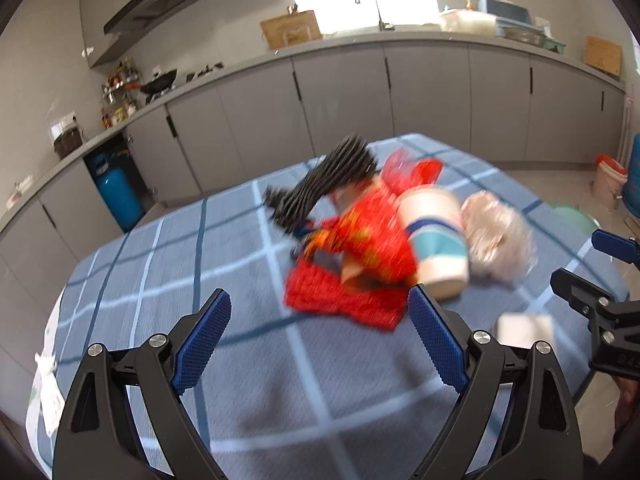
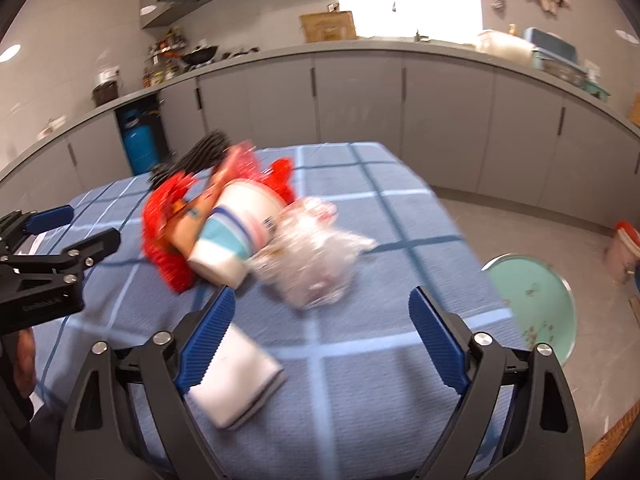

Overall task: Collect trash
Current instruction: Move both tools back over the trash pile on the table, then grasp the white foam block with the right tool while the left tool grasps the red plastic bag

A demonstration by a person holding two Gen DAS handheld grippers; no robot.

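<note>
Blue-padded fingers of left gripper [image 1: 320,344] and right gripper [image 2: 320,344] gape wide, empty, approaching the tipped white-and-teal paper cup [image 2: 232,236] among heaped trash.

Trash heap on the table [image 2: 360,380] toward its far edge, paper cup [image 2: 232,236] lying on its side between snack wrapper [image 2: 160,232] at left and crumpled plastic bag [image 2: 312,264] at right, corrugated piece [image 2: 200,156] behind, folded packet [image 2: 236,380] apart near the front edge, basin [image 2: 536,300] on the floor beyond the right edge.
</note>
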